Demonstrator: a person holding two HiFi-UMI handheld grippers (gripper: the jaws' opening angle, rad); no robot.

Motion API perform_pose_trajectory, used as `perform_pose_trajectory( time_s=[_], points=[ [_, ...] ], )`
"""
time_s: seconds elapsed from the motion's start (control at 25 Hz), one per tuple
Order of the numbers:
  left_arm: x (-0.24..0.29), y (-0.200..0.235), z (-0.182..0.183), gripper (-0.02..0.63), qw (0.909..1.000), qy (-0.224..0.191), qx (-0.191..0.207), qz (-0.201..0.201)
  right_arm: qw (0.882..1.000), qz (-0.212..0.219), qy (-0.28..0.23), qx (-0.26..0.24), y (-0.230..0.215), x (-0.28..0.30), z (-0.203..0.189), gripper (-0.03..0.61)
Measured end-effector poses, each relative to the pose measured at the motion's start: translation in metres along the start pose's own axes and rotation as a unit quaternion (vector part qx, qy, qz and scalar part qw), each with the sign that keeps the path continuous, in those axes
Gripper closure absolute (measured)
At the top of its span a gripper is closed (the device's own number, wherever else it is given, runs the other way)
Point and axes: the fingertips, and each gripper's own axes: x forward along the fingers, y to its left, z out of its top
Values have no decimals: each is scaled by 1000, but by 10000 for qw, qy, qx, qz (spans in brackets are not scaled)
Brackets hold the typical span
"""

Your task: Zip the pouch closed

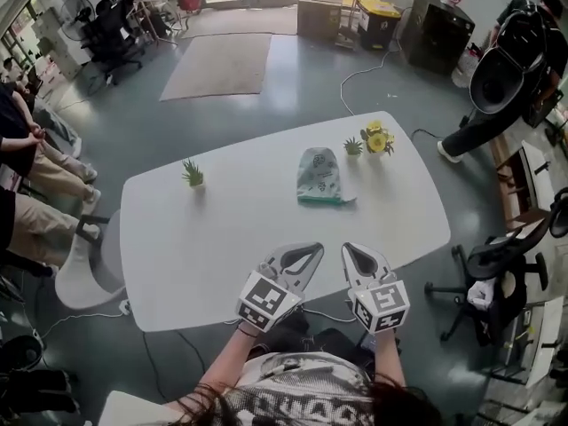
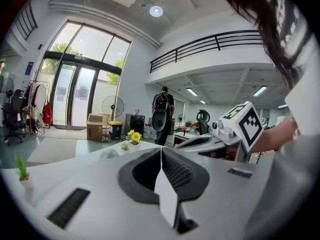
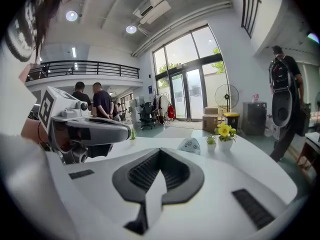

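Observation:
The pouch [image 1: 319, 177] is pale green-white with a printed pattern and lies flat on the far half of the white table [image 1: 177, 256]. It shows small in the left gripper view [image 2: 107, 154] and in the right gripper view [image 3: 190, 145]. My left gripper [image 1: 306, 252] and right gripper [image 1: 353, 252] hover side by side over the table's near edge, well short of the pouch. In each gripper's own view, the left gripper [image 2: 161, 150] and the right gripper [image 3: 160, 152] have their jaws closed tip to tip with nothing between them.
A small green plant [image 1: 193, 174] stands at the table's left. A yellow flower pot [image 1: 377, 138] and a tiny plant [image 1: 353, 147] stand at the far right, beside the pouch. Seated people [image 1: 27, 185] are at the left, office chairs [image 1: 497, 273] at the right.

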Motion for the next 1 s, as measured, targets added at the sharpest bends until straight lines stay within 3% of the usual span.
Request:
perform_pose_trajectory(
  time_s=[0.48, 0.72, 1.0],
  points=[
    [23, 15, -16, 600, 9996, 124, -192, -149, 9987, -261, 335, -298, -74, 36, -9, 578],
    [40, 26, -22, 600, 9996, 179, -204, 45, 9931, 104, 939, -688, -117, 75, -40, 577],
    [53, 41, -23, 600, 9967, 206, -421, 656, 9726, 738, 1894, -1128, -161, 121, -86, 552]
  ],
)
